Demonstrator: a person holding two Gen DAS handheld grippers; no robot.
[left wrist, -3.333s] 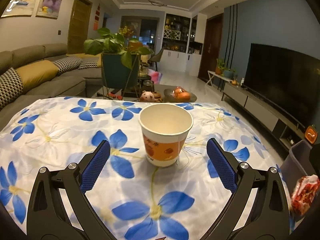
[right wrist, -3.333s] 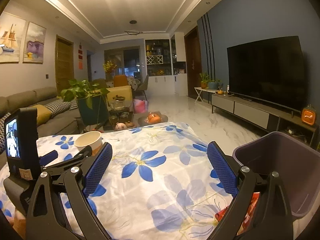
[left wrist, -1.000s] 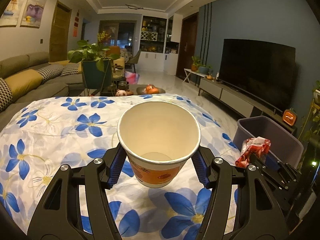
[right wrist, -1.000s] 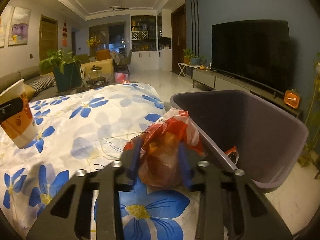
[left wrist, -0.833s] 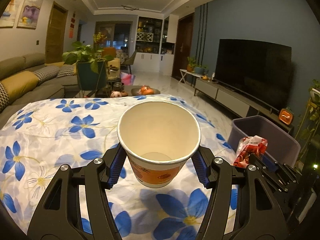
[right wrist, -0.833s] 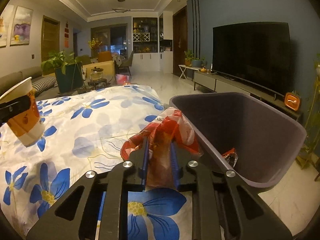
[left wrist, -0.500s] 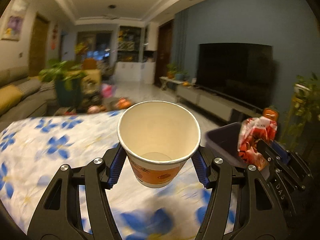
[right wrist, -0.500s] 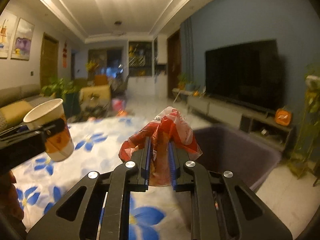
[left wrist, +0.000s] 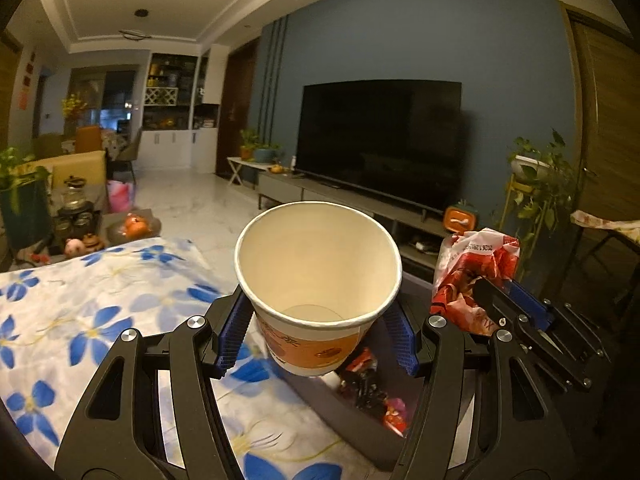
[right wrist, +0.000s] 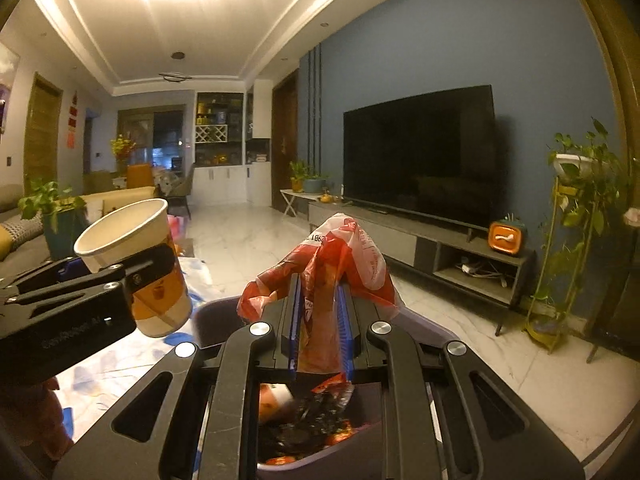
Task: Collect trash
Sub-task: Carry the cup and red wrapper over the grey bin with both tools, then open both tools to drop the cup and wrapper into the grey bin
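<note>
One empty white-and-orange paper cup is being pinched by the left gripper, and one crumpled red-and-white plastic wrapper by the right gripper, both above one grey plastic bin beside the blue-flowered surface.

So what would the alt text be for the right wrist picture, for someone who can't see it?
The right tool pinches a crumpled red plastic bag above a grey bin already holding wrappers. At left, the left tool grips an empty paper cup; a living room with a dark television lies beyond.
</note>
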